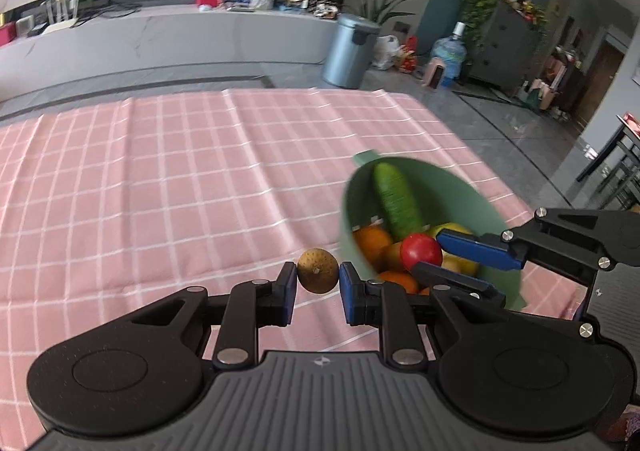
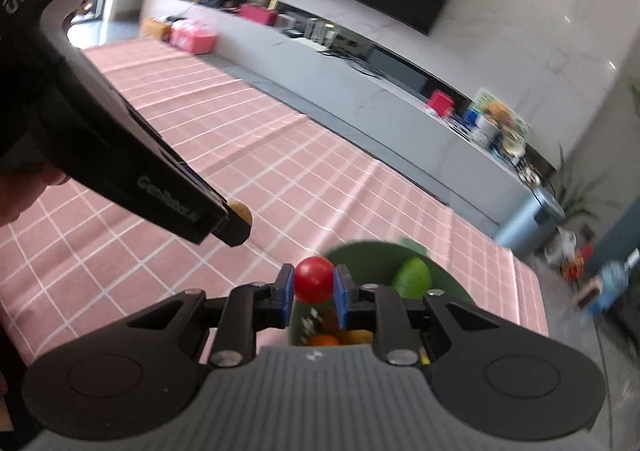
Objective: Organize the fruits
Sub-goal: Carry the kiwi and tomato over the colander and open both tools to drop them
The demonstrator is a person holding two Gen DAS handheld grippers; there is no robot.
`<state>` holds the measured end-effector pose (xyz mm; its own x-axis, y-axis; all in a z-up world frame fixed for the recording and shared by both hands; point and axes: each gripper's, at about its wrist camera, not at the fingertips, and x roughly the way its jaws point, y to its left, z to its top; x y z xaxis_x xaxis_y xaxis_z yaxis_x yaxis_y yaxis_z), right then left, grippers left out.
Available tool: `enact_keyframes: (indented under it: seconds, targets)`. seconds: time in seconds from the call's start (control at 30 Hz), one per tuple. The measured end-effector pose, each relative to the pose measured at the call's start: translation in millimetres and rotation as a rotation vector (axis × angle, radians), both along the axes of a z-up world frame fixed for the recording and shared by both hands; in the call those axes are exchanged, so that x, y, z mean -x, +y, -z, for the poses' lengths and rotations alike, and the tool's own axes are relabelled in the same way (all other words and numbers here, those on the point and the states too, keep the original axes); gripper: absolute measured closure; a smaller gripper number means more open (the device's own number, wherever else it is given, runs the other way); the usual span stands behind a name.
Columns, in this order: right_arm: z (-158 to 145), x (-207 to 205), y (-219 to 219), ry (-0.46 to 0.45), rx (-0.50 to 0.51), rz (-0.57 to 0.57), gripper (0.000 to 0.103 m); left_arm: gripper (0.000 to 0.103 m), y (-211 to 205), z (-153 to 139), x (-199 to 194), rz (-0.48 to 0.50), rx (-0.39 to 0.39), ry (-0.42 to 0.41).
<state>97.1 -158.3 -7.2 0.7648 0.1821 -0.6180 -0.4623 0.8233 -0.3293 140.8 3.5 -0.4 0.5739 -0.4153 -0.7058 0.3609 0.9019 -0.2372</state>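
My left gripper is shut on a small round brown fruit, held above the pink checked tablecloth. To its right stands a green bucket with a cucumber, oranges and yellow fruit inside. My right gripper reaches in over the bucket and is shut on a small red fruit. In the right wrist view the right gripper pinches the red fruit above the bucket. The left gripper crosses at the upper left with the brown fruit.
Beyond the table's far edge run a long grey counter with clutter, a metal bin, plants and a water bottle on the floor. A dark chair stands at the right. Part of a hand shows at the left edge.
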Motion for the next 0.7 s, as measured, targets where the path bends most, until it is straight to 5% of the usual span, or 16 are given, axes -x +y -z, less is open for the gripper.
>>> enact_keyframes:
  seconds: [0.4, 0.7]
  targets:
    - [-4, -27, -88, 0.036, -0.127, 0.193, 0.087, 0.078, -81, 2, -36, 0.155, 0.012, 0.026]
    - [17, -61, -120, 0.082, -0.154, 0.23, 0.087, 0.078, -124, 20, -69, 0.197, -0.027, 0.07]
